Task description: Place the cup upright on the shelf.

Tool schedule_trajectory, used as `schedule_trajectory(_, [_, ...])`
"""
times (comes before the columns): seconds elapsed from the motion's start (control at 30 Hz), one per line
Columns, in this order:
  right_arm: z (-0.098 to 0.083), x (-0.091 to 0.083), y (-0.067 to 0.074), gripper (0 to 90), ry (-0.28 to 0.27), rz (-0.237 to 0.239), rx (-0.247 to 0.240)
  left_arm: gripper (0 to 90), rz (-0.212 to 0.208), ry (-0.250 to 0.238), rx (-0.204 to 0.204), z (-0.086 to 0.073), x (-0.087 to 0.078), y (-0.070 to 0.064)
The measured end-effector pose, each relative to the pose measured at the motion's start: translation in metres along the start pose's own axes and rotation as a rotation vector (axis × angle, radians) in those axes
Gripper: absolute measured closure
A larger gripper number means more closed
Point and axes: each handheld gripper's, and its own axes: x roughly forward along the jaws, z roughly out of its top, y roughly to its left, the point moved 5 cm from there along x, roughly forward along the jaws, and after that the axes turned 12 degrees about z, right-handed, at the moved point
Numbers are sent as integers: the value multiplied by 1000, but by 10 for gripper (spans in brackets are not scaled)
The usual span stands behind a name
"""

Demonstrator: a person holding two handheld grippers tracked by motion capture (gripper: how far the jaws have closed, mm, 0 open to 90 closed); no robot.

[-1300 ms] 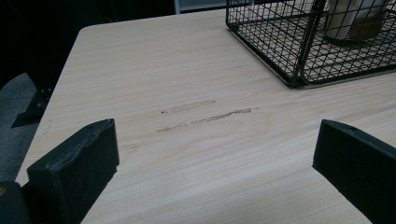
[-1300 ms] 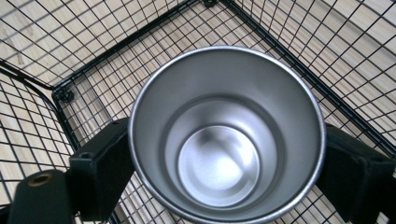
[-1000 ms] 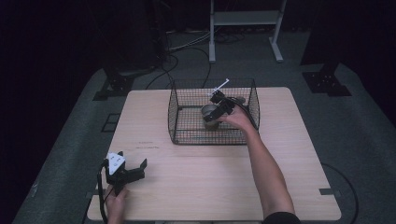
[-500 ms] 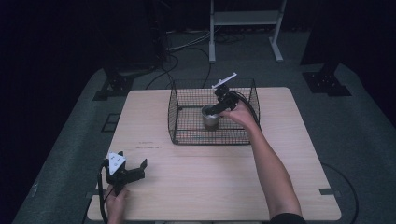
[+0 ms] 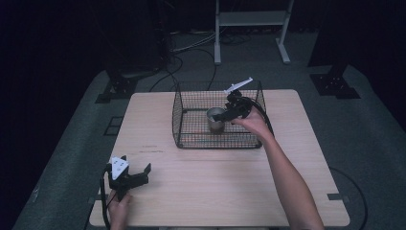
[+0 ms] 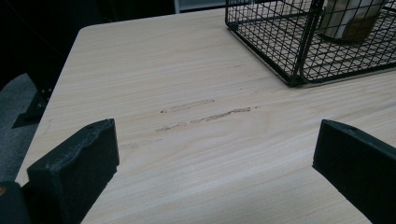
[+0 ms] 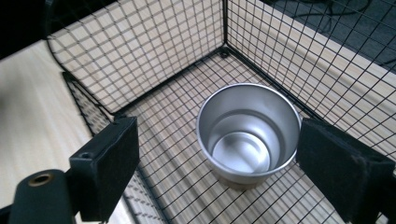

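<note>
A small metal cup stands upright on the floor of a black wire basket, toward the basket's right half in the high view and close to one corner in the right gripper view. The cup is empty: its polished inside and flat bottom show clean, and nothing else lies in the basket with it. The right gripper hangs over the basket with its jaws spread wide, one black pad on either side of the cup and above its rim, holding nothing. By the look of it, the cup is thin steel: light, stiff, not fragile, but smooth and likely to slip or skate on the wire floor if it is pushed from one side alone. The best hold seems to be across the upper wall just under the rim, with both pads closing squarely on opposite sides, or with one pad inside and one outside the wall; the nearby basket wall leaves little room for the outer jaw. The left gripper rests low at the near left corner of the wooden table, well apart from the basket, its jaws wide open and empty over bare wood.
</note>
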Motion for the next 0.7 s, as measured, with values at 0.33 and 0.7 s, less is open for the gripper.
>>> schedule_trajectory(0.33, [-9,-26,16,128,-37,20,-21,0,1,3,4,0,0,0])
schedule_trajectory(0.7, [-28,-41,27,129,-42,32,-39,0,0,0,9,0,0,-1])
